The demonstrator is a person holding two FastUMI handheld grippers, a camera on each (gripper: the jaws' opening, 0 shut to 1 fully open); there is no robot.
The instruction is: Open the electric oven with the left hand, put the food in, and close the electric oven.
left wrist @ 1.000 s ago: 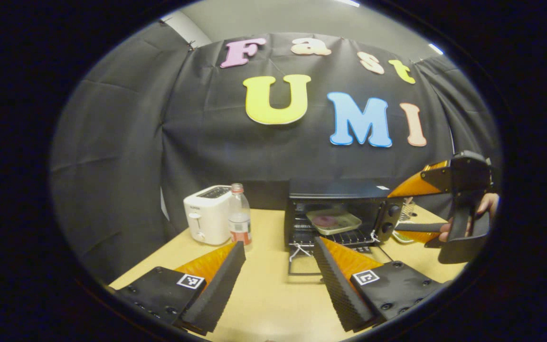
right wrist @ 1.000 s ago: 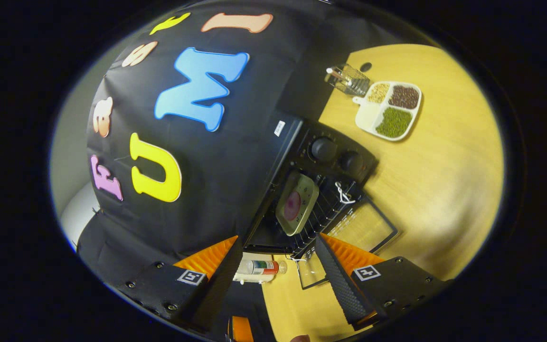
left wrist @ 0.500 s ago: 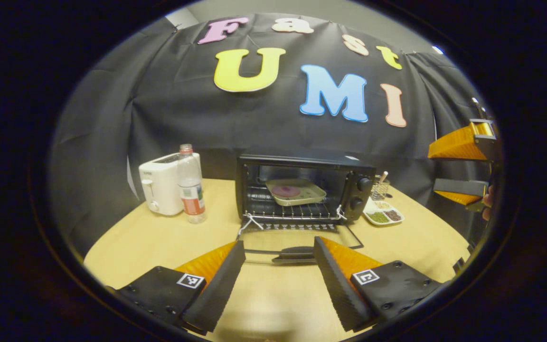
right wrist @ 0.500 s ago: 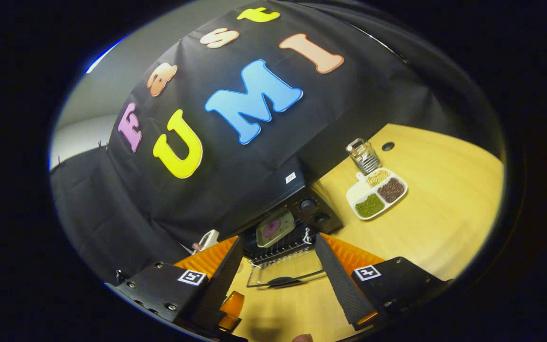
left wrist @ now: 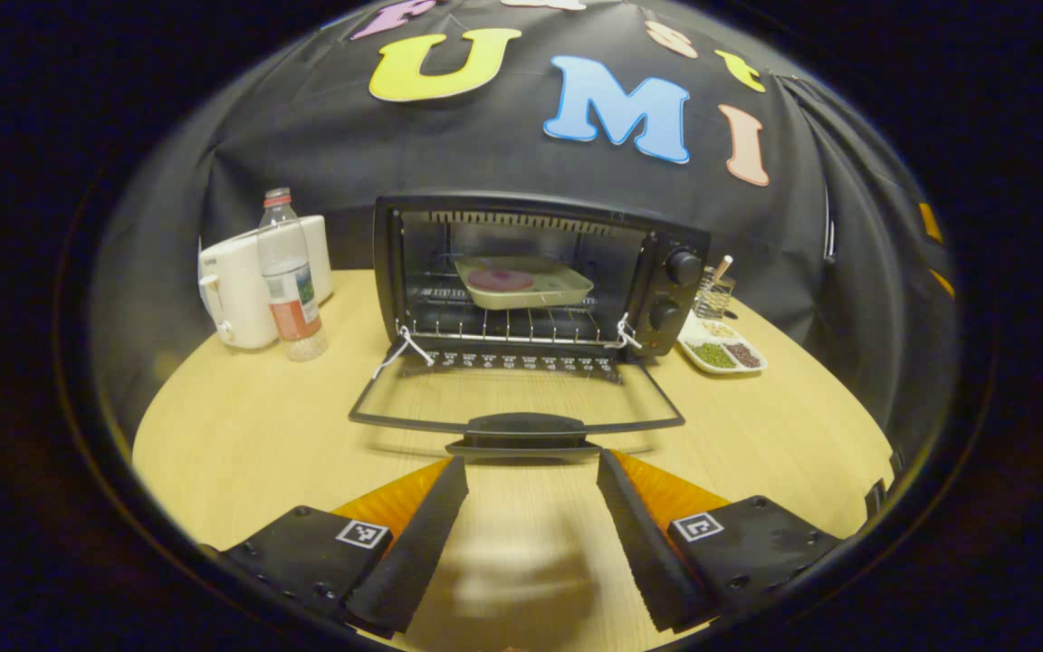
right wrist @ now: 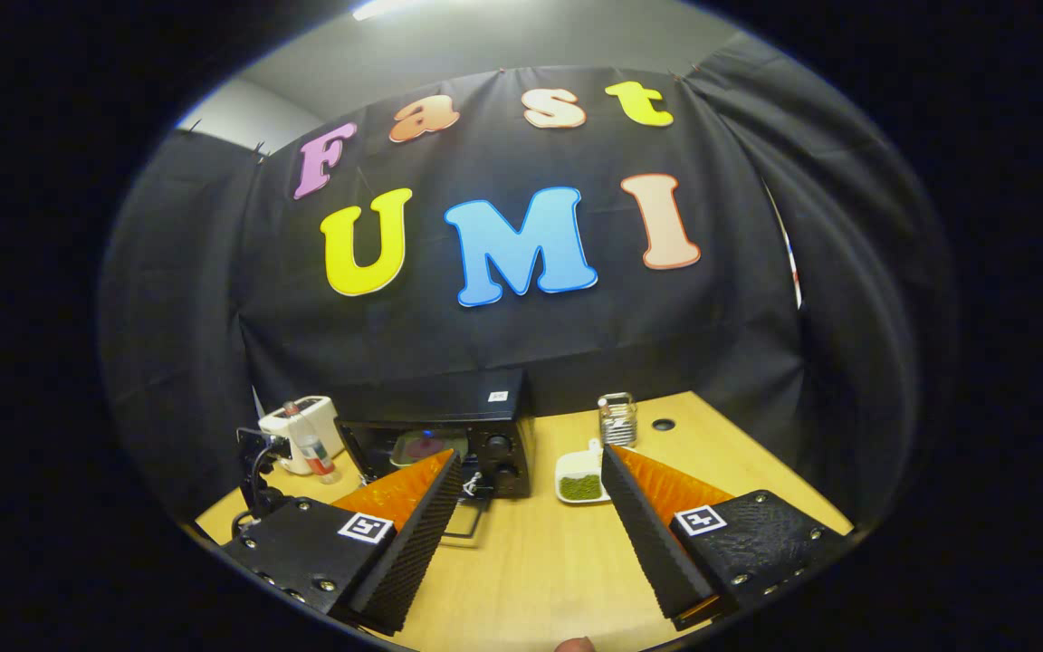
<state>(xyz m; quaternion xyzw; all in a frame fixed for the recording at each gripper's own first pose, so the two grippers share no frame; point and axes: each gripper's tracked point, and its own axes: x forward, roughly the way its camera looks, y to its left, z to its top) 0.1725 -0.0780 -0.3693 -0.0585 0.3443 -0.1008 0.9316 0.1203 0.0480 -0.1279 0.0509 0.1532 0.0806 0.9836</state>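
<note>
Just ahead of the left tongs [left wrist: 521,516], spread wide and empty, the oven door's handle [left wrist: 521,426] lies lowered; beyond, the food tray [left wrist: 521,281] sits inside the oven [left wrist: 666,244]. Right tongs [right wrist: 521,516] likewise gape empty above the tabletop [right wrist: 531,580].

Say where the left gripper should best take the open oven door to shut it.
Probably the handle at the front edge of the lowered oven door. It lies flat just ahead of the open left gripper, so come from the front, fingers above and below, then swing up.
</note>
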